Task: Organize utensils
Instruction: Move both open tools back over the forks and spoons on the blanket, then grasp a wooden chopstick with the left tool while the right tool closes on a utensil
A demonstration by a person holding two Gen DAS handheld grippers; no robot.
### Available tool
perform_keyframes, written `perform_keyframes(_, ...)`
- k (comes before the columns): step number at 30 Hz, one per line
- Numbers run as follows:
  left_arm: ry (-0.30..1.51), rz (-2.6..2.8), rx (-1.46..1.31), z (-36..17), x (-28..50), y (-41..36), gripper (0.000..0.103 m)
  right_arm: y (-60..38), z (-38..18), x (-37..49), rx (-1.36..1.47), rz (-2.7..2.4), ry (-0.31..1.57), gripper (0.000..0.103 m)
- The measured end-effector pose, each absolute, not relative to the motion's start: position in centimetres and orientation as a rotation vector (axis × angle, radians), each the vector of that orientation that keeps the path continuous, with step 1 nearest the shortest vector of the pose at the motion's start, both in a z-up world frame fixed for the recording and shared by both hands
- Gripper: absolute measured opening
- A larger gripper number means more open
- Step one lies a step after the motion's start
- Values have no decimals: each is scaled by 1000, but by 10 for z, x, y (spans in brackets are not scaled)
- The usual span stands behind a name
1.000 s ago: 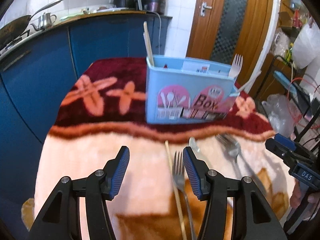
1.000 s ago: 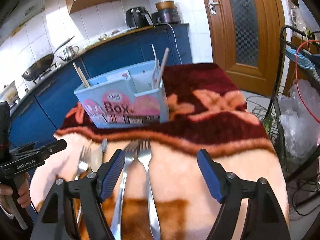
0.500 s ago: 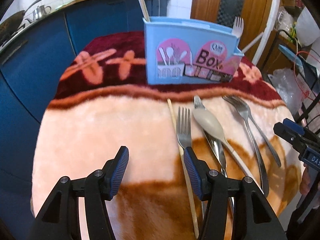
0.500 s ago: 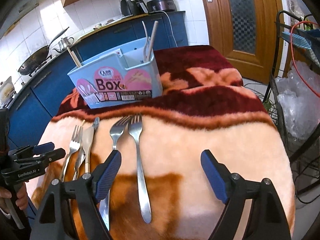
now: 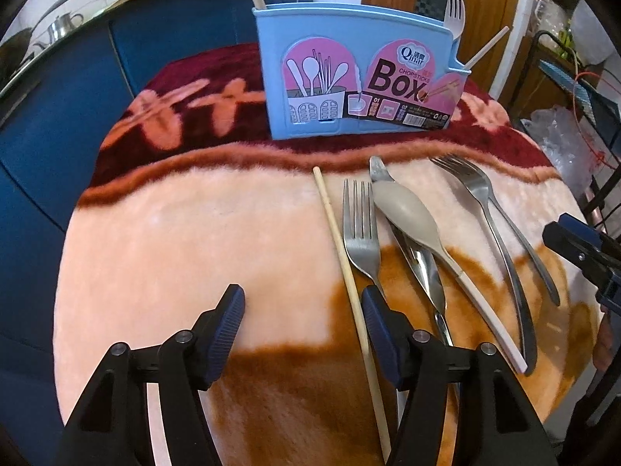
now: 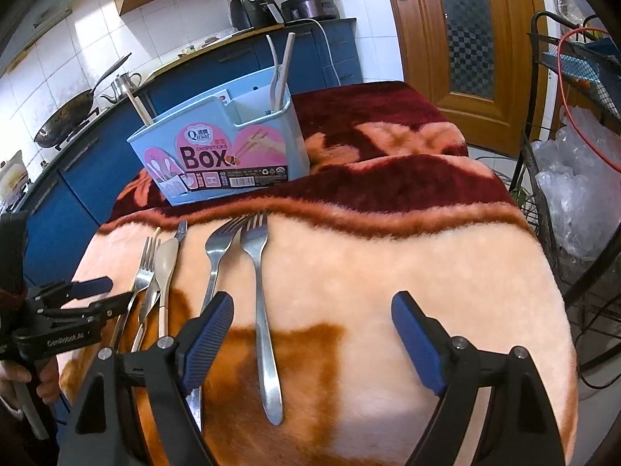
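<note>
In blue box (image 6: 217, 155): chopsticks (image 6: 136, 106), white fork (image 5: 455, 15)

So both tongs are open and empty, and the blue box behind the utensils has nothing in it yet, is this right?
Not quite. Both tongs, left and right, are open and empty, but the blue box already holds utensils: the right wrist view shows a chopstick and a white fork standing inside.

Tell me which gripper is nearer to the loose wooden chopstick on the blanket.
Left. The left gripper hangs over the chopstick, which runs just inside its right finger. The right gripper sits farther right, over the two forks.
</note>
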State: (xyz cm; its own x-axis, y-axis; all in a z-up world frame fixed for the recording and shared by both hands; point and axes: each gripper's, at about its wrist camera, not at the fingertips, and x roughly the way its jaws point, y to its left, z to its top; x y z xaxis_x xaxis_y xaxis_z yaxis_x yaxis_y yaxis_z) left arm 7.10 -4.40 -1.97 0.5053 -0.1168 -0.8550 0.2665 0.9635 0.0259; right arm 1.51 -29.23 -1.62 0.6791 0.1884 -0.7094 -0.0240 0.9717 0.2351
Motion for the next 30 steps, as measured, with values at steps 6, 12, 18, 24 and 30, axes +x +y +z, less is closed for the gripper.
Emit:
perform_keyframes(6,1024,-234,224,-17,79,-48,64,-285,-17,11,157,112,810,96)
perform_keyframes(12,1044,-320,190,-14,85,-46,41,-276,-14,7,95,71,808,102)
perform_keyframes(18,1103,-352,77,-13,101,-37,28,-270,-11,8,54,120,821,102)
perform_keyframes(24,1133,-383,18,-14,113,-34,12,-268,-11,22,53,142,905,77)
perform_keyframes(30,1094,-426,-81,-12,108,-21,4,-257,-12,36,13,169,978,55)
